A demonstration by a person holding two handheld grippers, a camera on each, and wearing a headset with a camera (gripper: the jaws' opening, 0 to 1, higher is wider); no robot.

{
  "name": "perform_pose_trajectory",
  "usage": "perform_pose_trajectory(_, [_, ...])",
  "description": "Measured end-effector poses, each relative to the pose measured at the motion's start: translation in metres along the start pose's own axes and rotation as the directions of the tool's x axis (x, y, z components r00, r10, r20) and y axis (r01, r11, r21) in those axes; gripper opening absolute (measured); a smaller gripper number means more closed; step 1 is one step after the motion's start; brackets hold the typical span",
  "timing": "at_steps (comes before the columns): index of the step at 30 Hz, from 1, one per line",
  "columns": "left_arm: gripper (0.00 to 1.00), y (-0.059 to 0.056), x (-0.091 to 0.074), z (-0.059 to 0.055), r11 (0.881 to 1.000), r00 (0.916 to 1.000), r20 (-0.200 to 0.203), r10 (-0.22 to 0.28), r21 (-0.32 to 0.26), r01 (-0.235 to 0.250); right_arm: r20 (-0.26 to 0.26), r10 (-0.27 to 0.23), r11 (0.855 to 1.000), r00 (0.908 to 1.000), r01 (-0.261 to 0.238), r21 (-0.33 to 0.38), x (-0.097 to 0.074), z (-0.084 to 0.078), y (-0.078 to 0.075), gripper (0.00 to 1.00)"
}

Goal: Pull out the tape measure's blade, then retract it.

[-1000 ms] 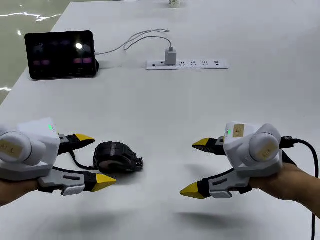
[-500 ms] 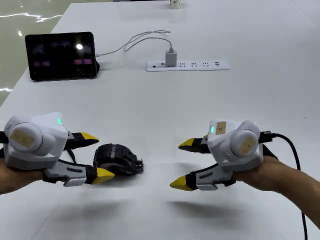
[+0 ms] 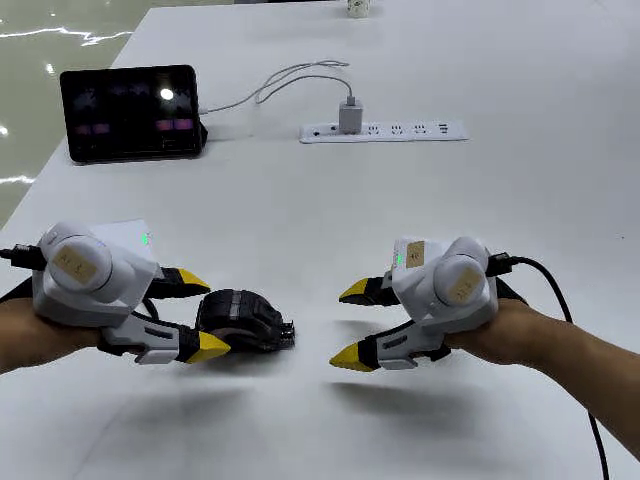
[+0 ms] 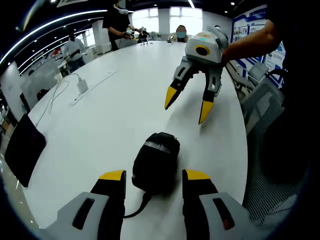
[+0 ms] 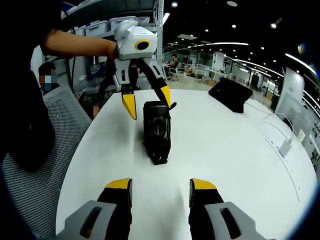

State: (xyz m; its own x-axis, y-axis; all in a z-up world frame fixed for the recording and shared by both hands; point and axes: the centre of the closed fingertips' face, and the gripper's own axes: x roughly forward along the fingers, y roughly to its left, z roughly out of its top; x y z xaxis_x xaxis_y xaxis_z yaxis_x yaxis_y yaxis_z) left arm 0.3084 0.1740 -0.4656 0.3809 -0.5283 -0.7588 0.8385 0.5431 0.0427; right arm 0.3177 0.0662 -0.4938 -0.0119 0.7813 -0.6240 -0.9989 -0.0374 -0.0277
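Observation:
A black tape measure [image 3: 243, 319] lies on the white table [image 3: 330, 210], its blade tip pointing right and its cord trailing left. My left gripper [image 3: 197, 313] is open, its yellow-tipped jaws on either side of the case's rear without pressing it; in the left gripper view the tape measure [image 4: 156, 161] sits just ahead of the left gripper [image 4: 152, 176]. My right gripper [image 3: 350, 323] is open a short way to the right of the blade tip, facing it. In the right gripper view the tape measure [image 5: 156, 131] lies ahead of the right gripper [image 5: 161, 184].
A dark tablet [image 3: 131, 112] stands at the far left. A white power strip [image 3: 385, 130] with a plugged charger and a looping cable lies behind the grippers. A cable trails from the right gripper past the arm. Office chairs [image 4: 260, 95] stand at the table's edge.
Both grippers have closed in on the tape measure: the left one has slid forward around its rear, the right one has moved left toward the blade tip. The tape measure has stayed put.

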Motion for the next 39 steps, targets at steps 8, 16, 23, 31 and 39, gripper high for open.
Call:
perform_pose_trajectory(8, [0.37, 0.002, 0.004, -0.005, 0.999, 0.9991, -0.034, -0.025, 0.03, 0.026, -0.009, 0.042, 0.999, 0.9991, -0.042, -0.031, 0.014, 0.004, -0.003, 0.38])
perform_pose_trajectory(16, [0.35, 0.002, 0.006, -0.008, 0.997, 0.997, -0.061, -0.048, 0.059, 0.052, -0.014, 0.077, 0.995, 0.9969, -0.078, -0.058, 0.026, 0.008, -0.004, 0.33])
perform_pose_trajectory(23, [0.34, 0.005, 0.007, -0.008, 0.994, 0.995, -0.078, -0.062, 0.086, 0.069, -0.032, 0.109, 0.99, 0.9935, -0.112, -0.091, 0.036, 0.011, -0.001, 0.3])
perform_pose_trajectory(31, [0.31, 0.005, 0.01, -0.009, 0.989, 0.9916, -0.101, -0.081, 0.115, 0.092, -0.046, 0.132, 0.984, 0.9902, -0.136, -0.111, 0.046, 0.013, 0.001, 0.23])
perform_pose_trajectory(39, [0.27, 0.002, 0.015, -0.01, 0.983, 0.9868, -0.123, -0.105, 0.139, 0.122, -0.056, 0.147, 0.981, 0.9875, -0.153, -0.122, 0.055, 0.013, 0.004, 0.17])
